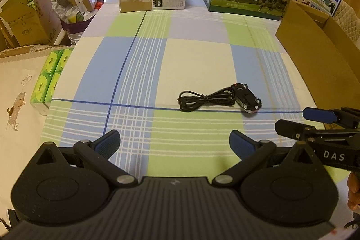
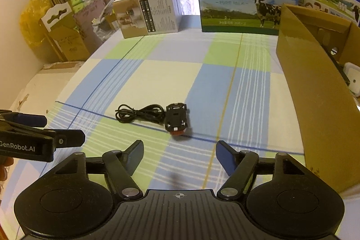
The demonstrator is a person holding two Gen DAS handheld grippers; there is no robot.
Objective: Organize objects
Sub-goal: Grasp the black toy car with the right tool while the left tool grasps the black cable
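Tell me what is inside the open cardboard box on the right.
The right wrist view shows a white lidded container inside the cardboard box. The near wall hides the rest of the inside.

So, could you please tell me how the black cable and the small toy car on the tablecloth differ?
The black cable is a thin, floppy cord bundled in loose loops; the toy car is a compact, rigid block. The cable is all black, while the car shows red at its near end. The cable lies left of the car in the right wrist view. Both rest on the checked tablecloth, side by side, ungripped.
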